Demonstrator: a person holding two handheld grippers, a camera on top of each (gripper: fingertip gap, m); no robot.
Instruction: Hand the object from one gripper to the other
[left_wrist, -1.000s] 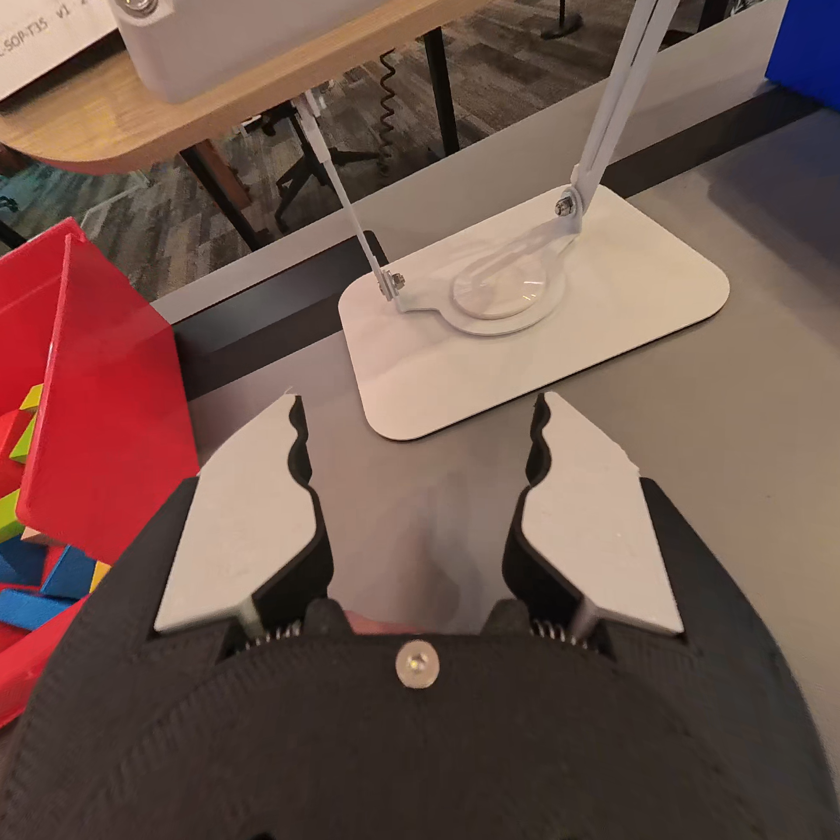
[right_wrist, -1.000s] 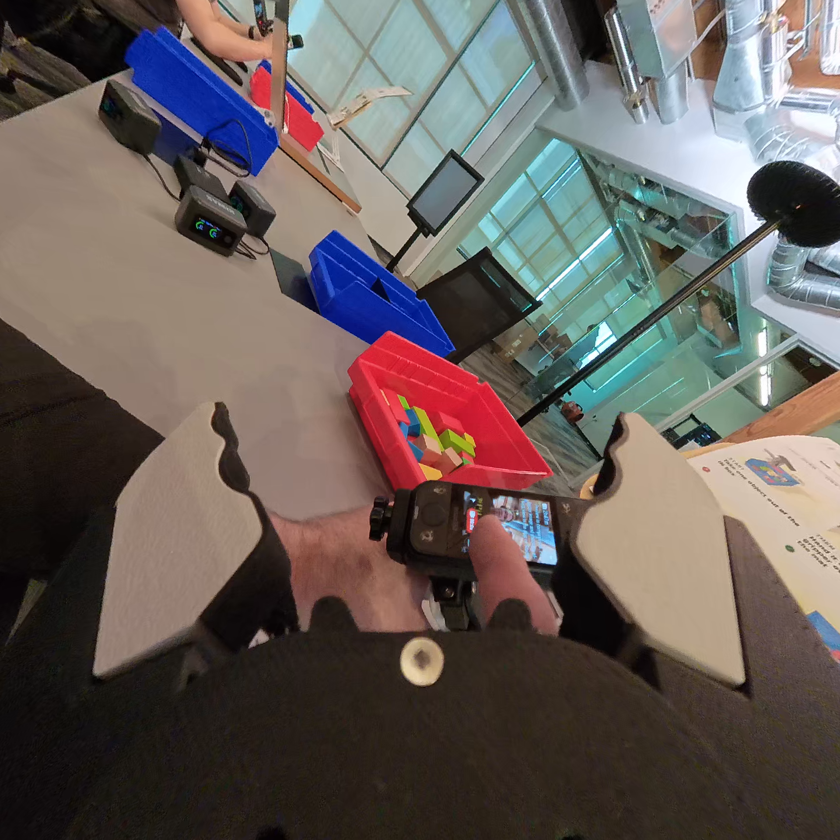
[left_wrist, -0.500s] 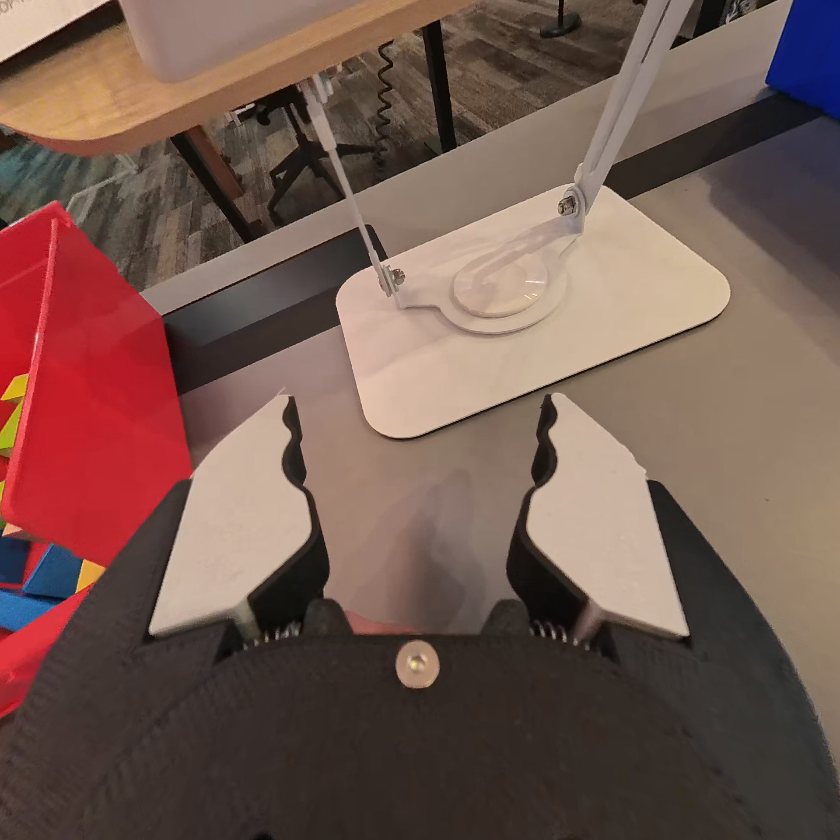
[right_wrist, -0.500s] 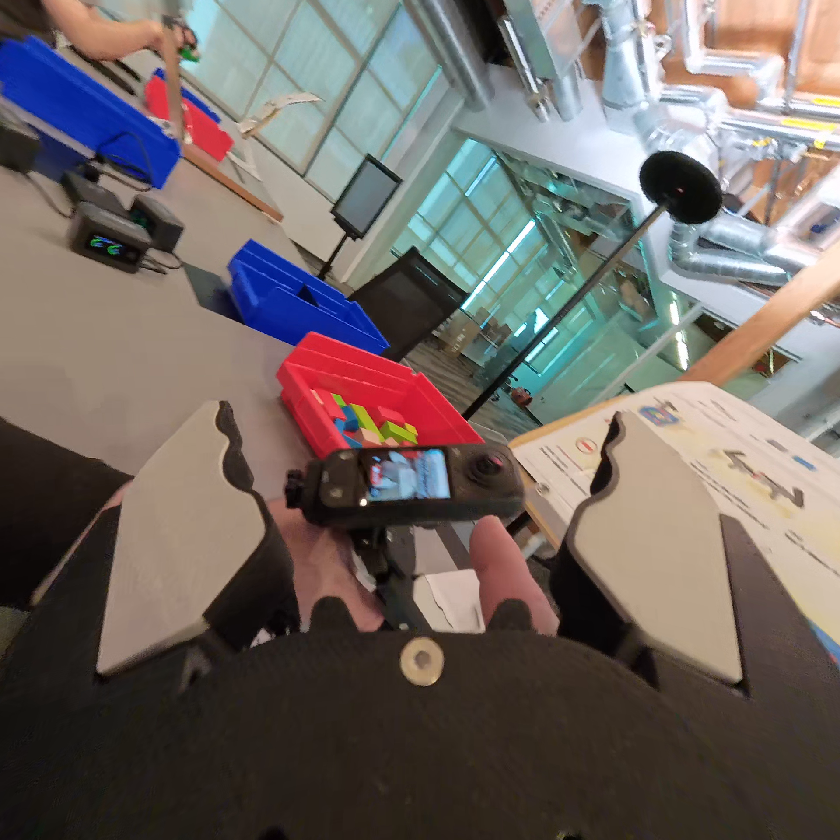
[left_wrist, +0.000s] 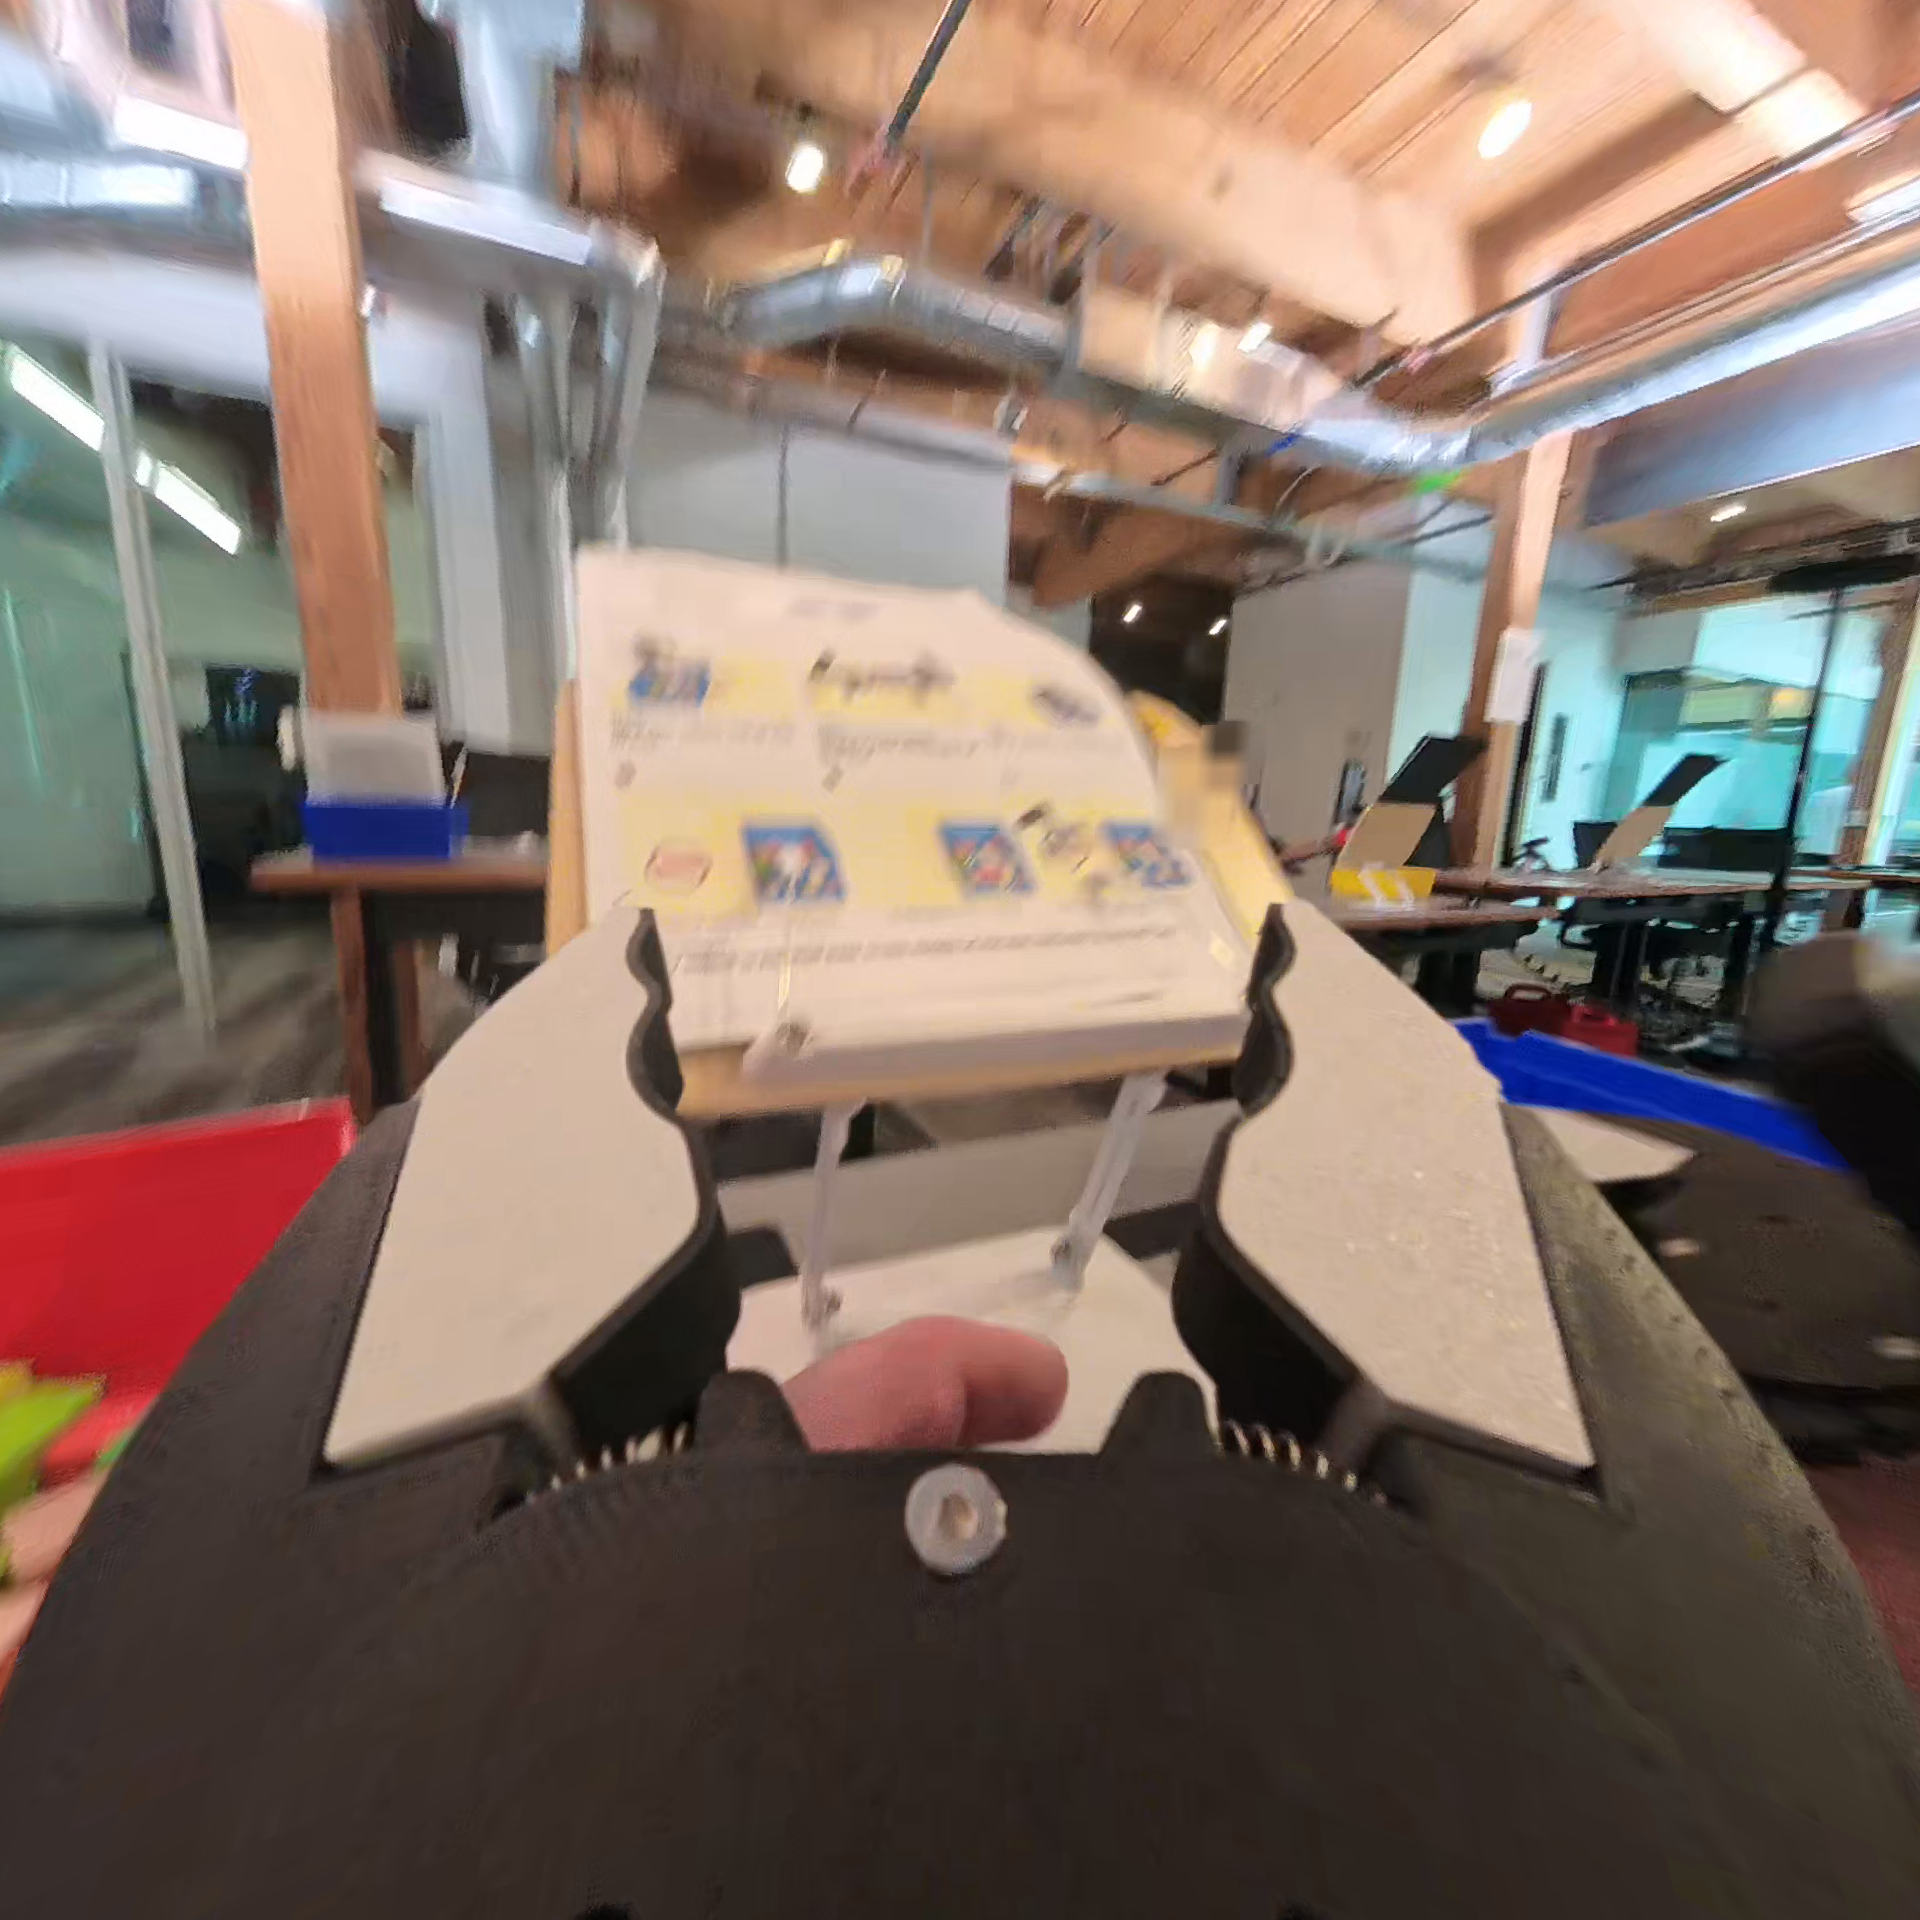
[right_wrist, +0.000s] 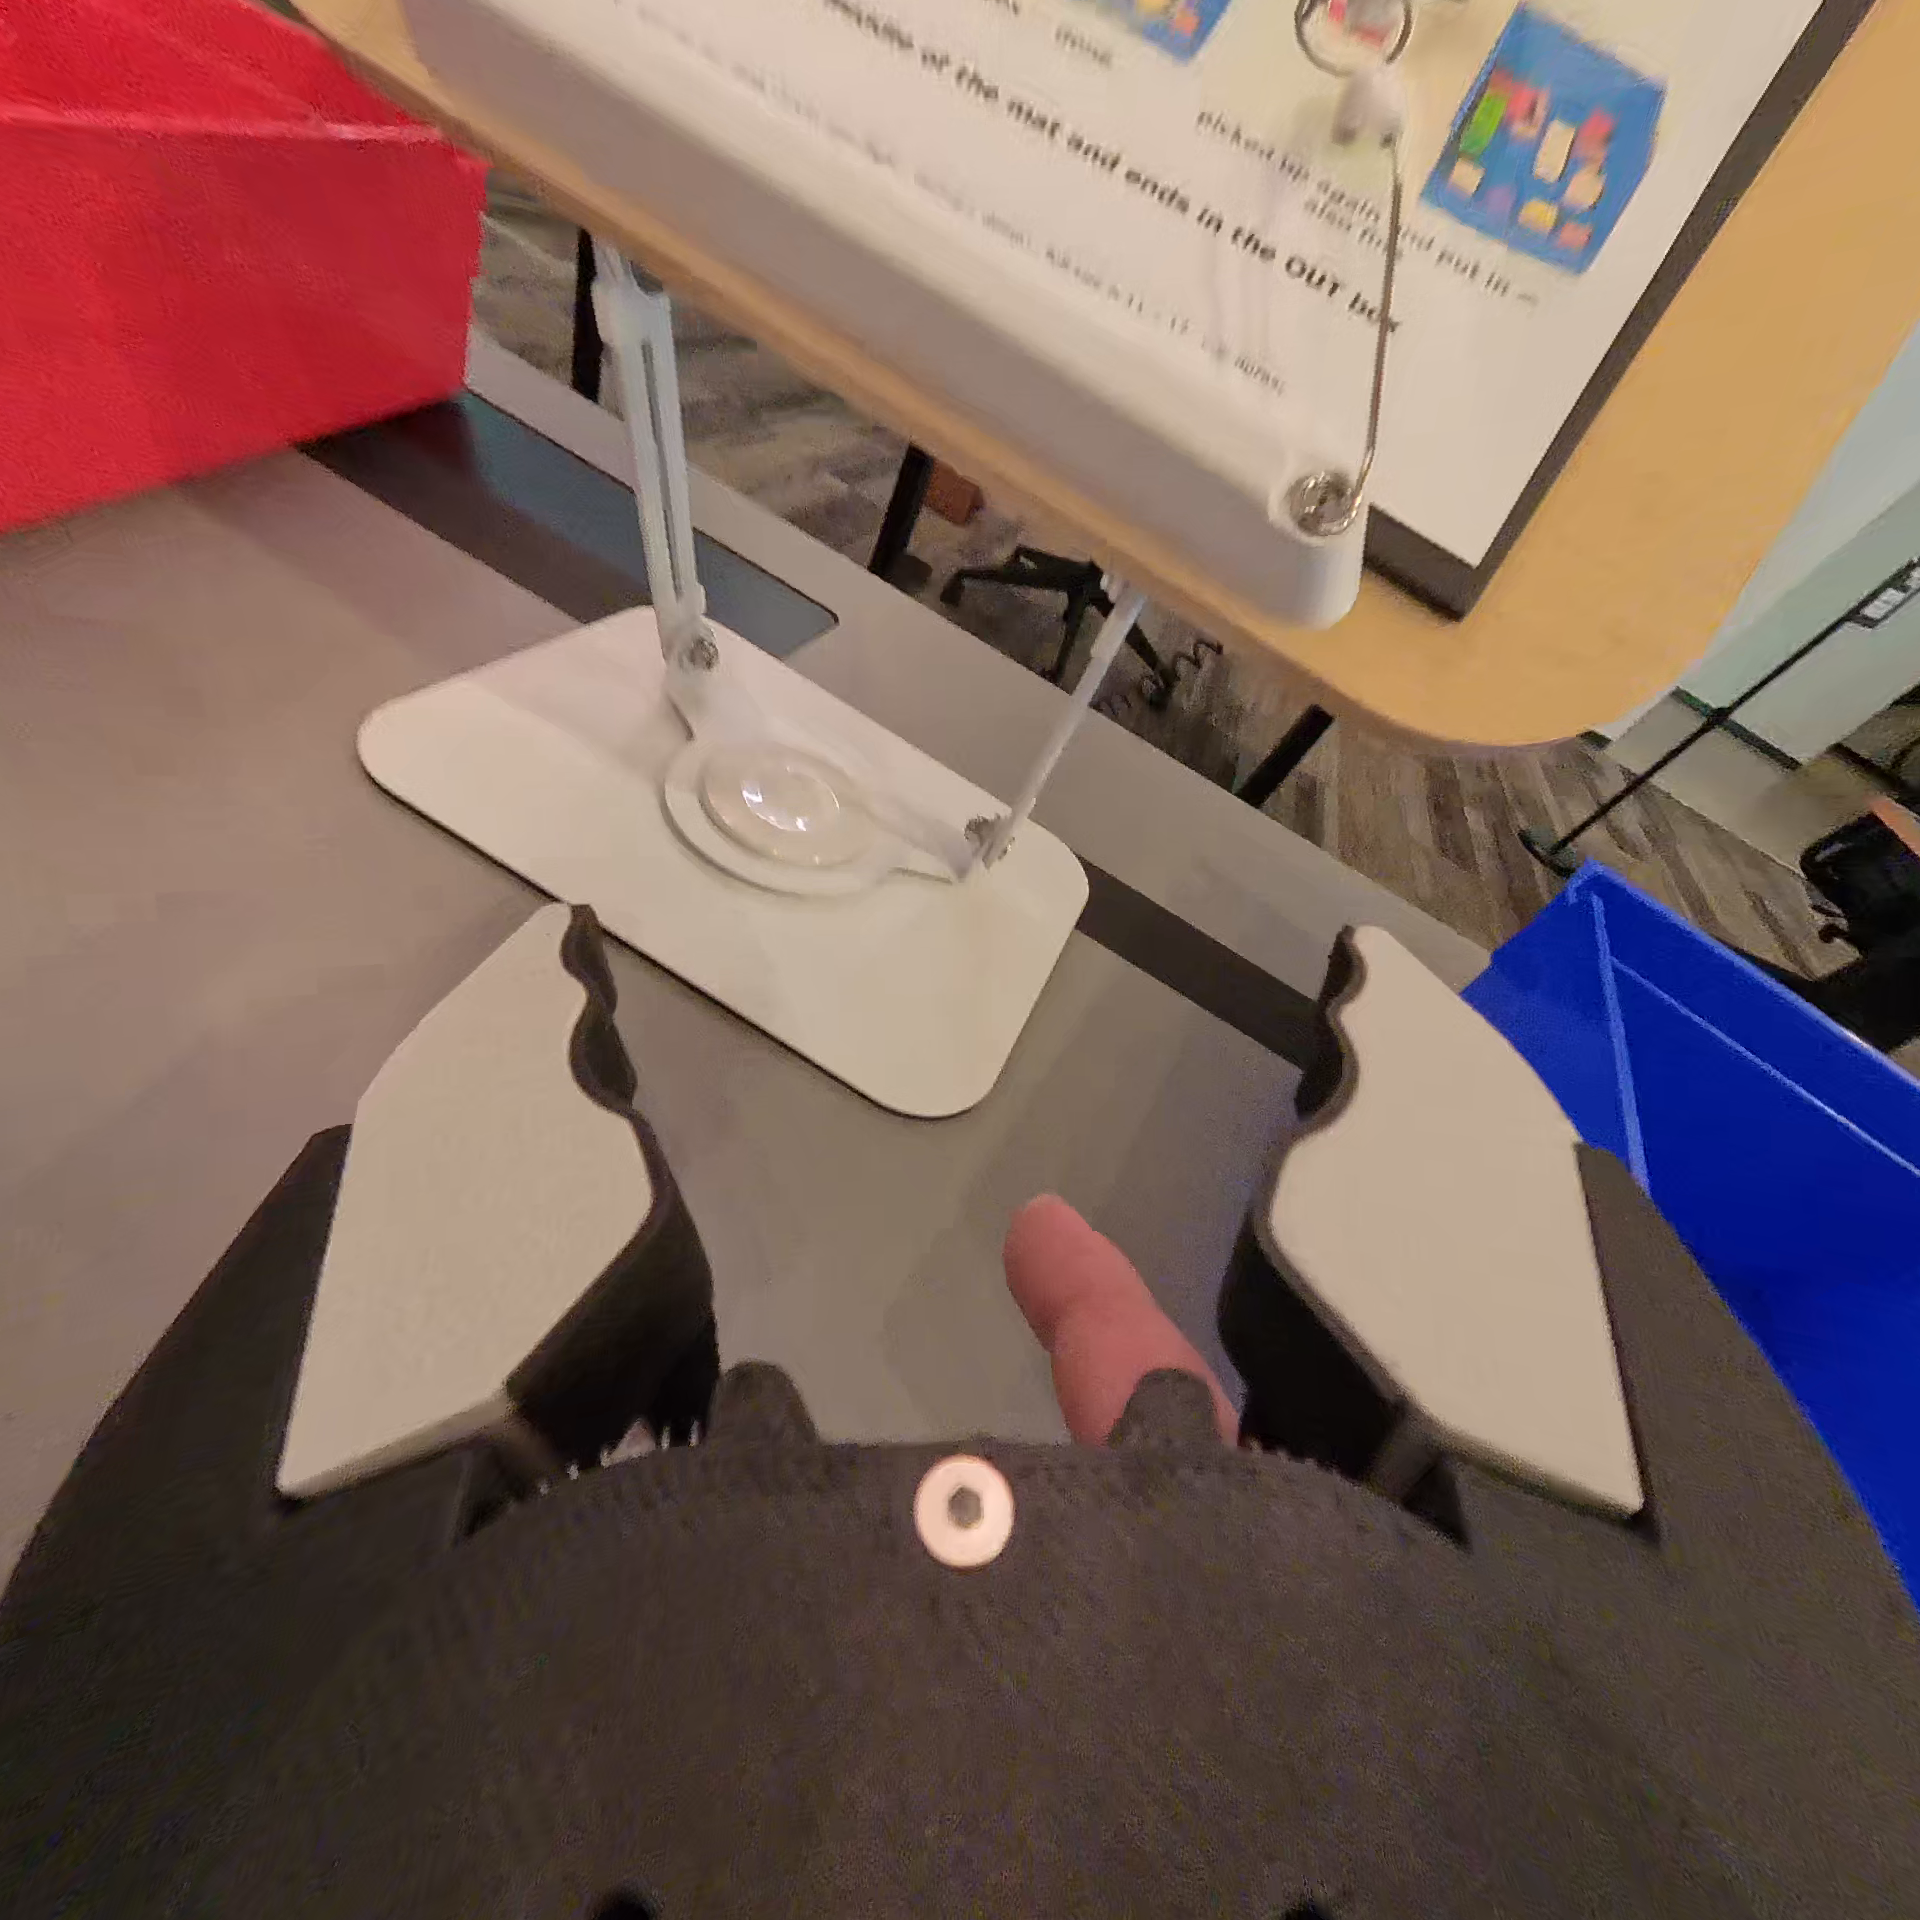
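Note:
My left gripper (left_wrist: 958, 925) is open and empty, raised and facing a white instruction sheet (left_wrist: 883, 831) on a stand; this view is blurred. A person's fingertip (left_wrist: 925, 1382) shows at its base. My right gripper (right_wrist: 964, 930) is open and empty, a little above the grey table (right_wrist: 208, 935), just in front of the stand's white base plate (right_wrist: 520, 769). A person's finger (right_wrist: 1091, 1320) shows between its fingers low down. A red bin (left_wrist: 156, 1216) with coloured blocks (left_wrist: 31, 1423) is at the left of the left wrist view.
The red bin (right_wrist: 208, 260) stands at the back left and a blue bin (right_wrist: 1714, 1122) at the right of the right wrist view. The sheet's board (right_wrist: 1039, 208) overhangs the base plate on thin white legs (right_wrist: 660, 457). The blue bin also shows in the left wrist view (left_wrist: 1621, 1081).
The left gripper has tilted up from the table toward the sheet and opened slightly wider. The right gripper has swung down from the room and a hand-held camera to the table, its jaws narrowing a little.

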